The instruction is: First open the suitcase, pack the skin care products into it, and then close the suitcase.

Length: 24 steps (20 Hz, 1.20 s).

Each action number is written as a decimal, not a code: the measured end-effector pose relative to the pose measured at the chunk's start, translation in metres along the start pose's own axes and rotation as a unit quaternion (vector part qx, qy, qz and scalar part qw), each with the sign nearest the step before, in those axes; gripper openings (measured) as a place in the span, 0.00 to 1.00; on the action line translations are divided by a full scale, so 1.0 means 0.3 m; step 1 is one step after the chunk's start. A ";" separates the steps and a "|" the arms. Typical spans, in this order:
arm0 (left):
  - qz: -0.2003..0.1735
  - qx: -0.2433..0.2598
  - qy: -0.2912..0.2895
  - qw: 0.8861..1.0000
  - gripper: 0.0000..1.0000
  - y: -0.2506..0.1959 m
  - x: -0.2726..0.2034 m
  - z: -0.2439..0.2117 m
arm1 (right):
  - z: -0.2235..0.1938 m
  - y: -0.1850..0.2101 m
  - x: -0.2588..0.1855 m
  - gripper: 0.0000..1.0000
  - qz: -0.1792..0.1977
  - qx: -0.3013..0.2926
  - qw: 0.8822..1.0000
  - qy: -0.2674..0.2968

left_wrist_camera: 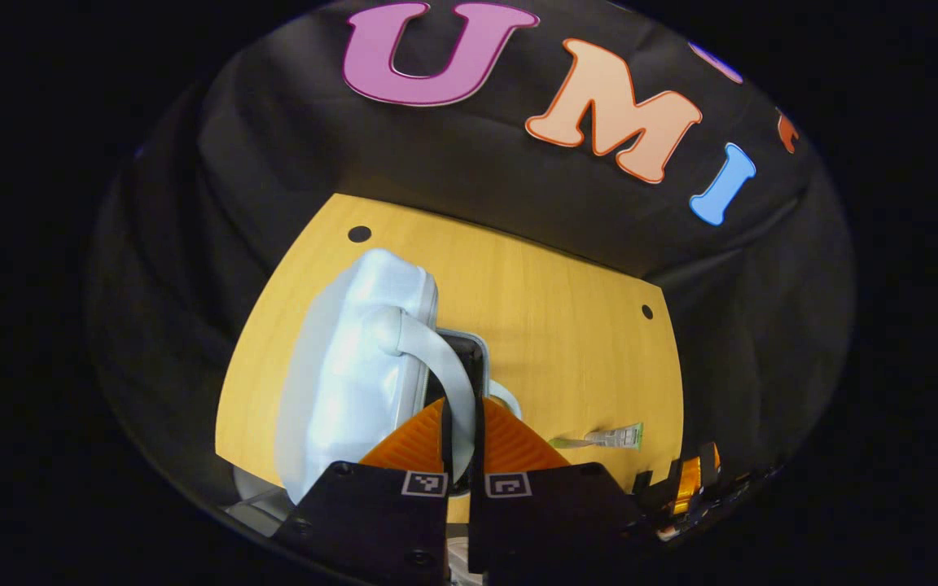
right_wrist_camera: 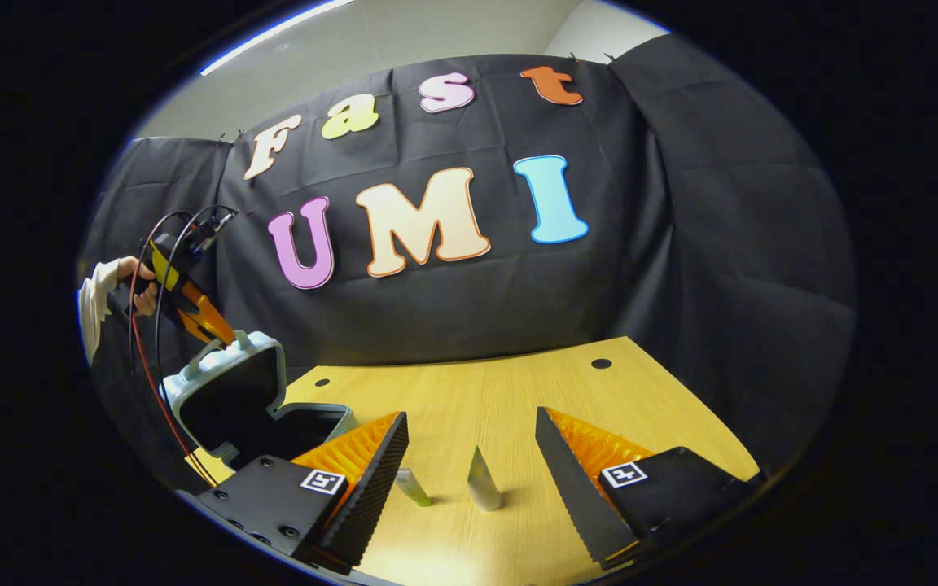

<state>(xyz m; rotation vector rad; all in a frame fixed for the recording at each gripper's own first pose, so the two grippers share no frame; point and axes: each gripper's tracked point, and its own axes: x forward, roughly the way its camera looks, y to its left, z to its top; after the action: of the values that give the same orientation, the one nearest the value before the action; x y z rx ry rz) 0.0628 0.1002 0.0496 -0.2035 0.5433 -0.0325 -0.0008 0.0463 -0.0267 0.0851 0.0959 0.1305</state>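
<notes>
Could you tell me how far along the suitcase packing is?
Done: the suitcase is open. In hand: the left gripper is shut on its handle, holding the lid up. Left: both tubes lie on the table before the open right gripper; packing and closing remain.

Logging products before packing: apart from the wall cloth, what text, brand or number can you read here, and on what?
Taller tube: print too small and blurred to read.
Shorter tube: no legible text.
Suitcase: no text visible.
Square markers on the left gripper and right gripper: coded patterns, no words.
</notes>
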 end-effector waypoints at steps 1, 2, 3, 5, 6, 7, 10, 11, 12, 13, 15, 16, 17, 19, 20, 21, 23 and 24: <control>0.006 0.000 -0.002 1.000 0.02 0.036 -0.027 0.015 | -0.001 0.012 0.000 0.98 0.001 -0.002 1.000 -0.001; 0.013 0.000 -0.005 1.000 0.02 0.069 -0.050 0.018 | 0.000 0.024 0.004 0.98 0.000 -0.003 1.000 -0.002; 0.019 0.004 -0.006 1.000 0.02 0.103 -0.066 0.022 | -0.002 0.034 0.008 0.98 0.000 -0.002 1.000 -0.001; 0.033 0.005 -0.006 0.999 0.02 0.178 -0.086 0.040 | -0.009 0.056 0.011 0.94 -0.003 0.001 1.000 0.001; 0.040 0.006 -0.006 0.999 0.02 0.225 -0.101 0.045 | -0.011 0.064 0.010 0.98 -0.006 0.002 1.000 0.002; 0.047 0.006 -0.008 0.999 0.02 0.264 -0.111 0.054 | -0.017 0.073 0.006 0.98 -0.009 0.003 1.000 0.002; 0.072 0.007 -0.011 0.997 0.02 0.384 -0.123 0.076 | -0.025 0.101 0.005 0.98 -0.015 0.001 1.000 0.001; 0.085 0.014 -0.010 0.996 0.02 0.429 -0.122 0.079 | -0.031 0.112 0.000 0.98 -0.018 0.001 1.000 0.001; 0.104 0.024 -0.009 0.994 0.03 0.493 -0.125 0.074 | -0.035 0.119 -0.004 0.98 -0.021 0.001 1.000 0.002; 0.129 0.036 -0.010 0.991 0.03 0.566 -0.123 0.071 | -0.038 0.122 -0.006 0.98 -0.025 0.003 1.000 0.002; 0.167 0.044 -0.017 0.985 0.02 0.710 -0.134 0.057 | -0.046 0.133 -0.015 0.94 -0.033 0.012 0.999 0.001; 0.175 0.038 -0.021 0.984 0.02 0.759 -0.124 0.050 | -0.044 0.138 -0.019 0.98 -0.037 0.017 0.999 0.000; 0.179 0.029 -0.021 0.983 0.02 0.794 -0.116 0.038 | -0.052 0.141 -0.021 0.98 -0.042 0.020 0.999 0.000; 0.184 0.007 -0.014 0.983 0.02 0.890 -0.095 -0.007 | -0.056 0.144 -0.029 0.98 -0.053 0.017 0.998 0.000; 0.183 -0.007 -0.009 0.983 0.02 0.932 -0.084 -0.041 | -0.059 0.143 -0.033 0.98 -0.057 0.014 0.998 0.000; 0.180 -0.022 -0.005 0.983 0.02 0.974 -0.071 -0.074 | -0.064 0.144 -0.037 0.98 -0.061 0.013 0.998 0.001; 0.180 -0.048 0.005 0.983 0.02 1.054 -0.030 -0.138 | -0.069 0.144 -0.043 0.94 -0.065 0.013 0.998 0.002; 0.183 -0.055 0.013 0.982 0.02 1.087 -0.005 -0.187 | -0.073 0.148 -0.044 0.98 -0.067 0.013 0.998 0.004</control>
<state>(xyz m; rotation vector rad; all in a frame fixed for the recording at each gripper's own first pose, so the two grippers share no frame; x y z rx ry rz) 0.0250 0.4095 -0.0619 -0.2092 0.6016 0.3533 -0.0216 0.0901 -0.0433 0.1033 0.1105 -0.0039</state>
